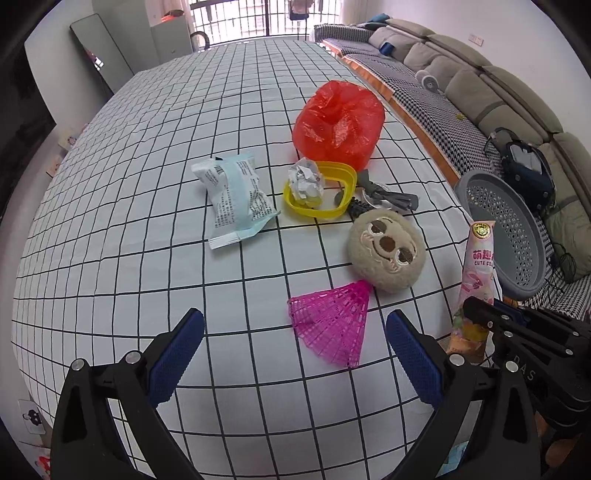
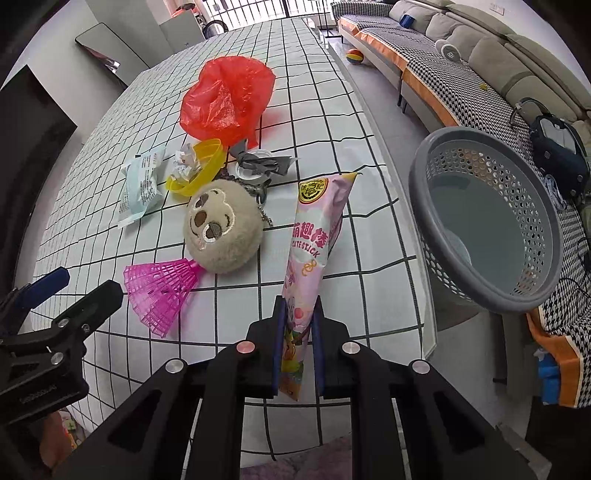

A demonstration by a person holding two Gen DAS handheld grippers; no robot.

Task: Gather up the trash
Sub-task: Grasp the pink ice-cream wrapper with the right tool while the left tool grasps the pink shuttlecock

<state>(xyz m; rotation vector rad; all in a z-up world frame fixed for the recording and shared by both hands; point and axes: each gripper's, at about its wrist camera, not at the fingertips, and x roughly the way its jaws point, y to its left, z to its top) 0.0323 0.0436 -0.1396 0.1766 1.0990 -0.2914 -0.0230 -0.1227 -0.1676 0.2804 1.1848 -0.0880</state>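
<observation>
- A home living room — a long grey sectional sofa (image 1: 480,81) with houndstooth seat covers lines the wall.
- Barred balcony doors (image 1: 251,18) stand behind the grid-patterned tablecloth (image 1: 184,110) — a domestic table.

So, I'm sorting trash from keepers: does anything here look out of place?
Yes: the plush sloth keychain and pink shuttlecock lie among wrappers on the table; they look like belongings, not trash.
</observation>
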